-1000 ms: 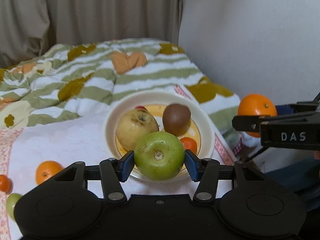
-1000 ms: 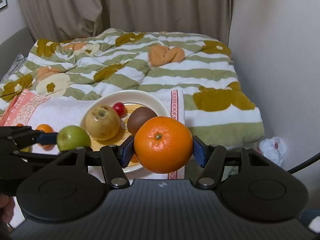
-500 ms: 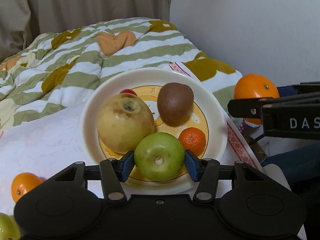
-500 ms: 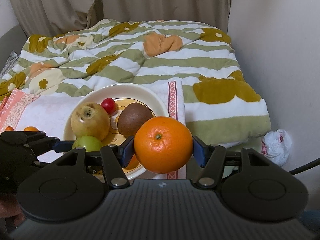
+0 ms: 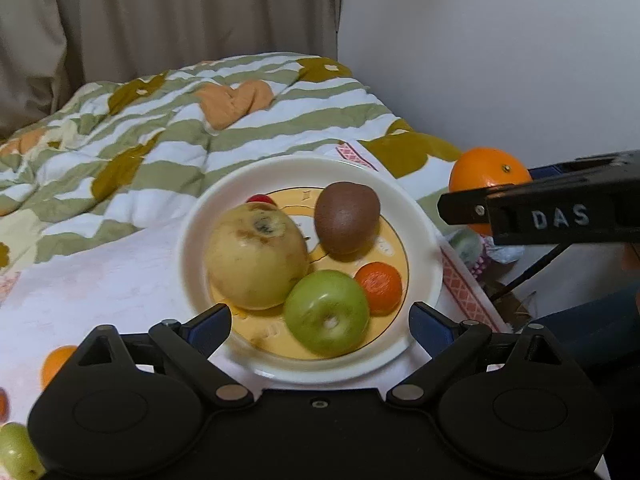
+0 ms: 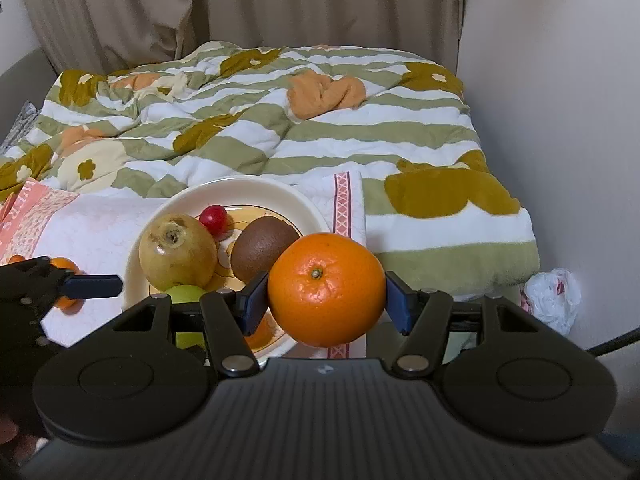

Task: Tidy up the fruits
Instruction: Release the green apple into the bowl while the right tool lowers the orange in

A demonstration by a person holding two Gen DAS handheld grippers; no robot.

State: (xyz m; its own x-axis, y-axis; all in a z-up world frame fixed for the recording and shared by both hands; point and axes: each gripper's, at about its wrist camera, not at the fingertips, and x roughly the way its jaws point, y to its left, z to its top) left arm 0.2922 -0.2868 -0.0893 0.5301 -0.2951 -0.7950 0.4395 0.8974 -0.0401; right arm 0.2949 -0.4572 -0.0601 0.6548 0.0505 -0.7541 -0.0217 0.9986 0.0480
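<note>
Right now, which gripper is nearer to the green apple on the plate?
Left. The left gripper is open around the green apple on the plate. The right gripper holds the orange, off to the plate's right.

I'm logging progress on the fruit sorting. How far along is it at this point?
Done: the plate holds a yellow pear, kiwi, small red fruit, small mandarin and the green apple, which lies between the open left gripper fingers. In hand: the right gripper grips the orange. Left: a loose mandarin and green fruit on the cloth.
</note>
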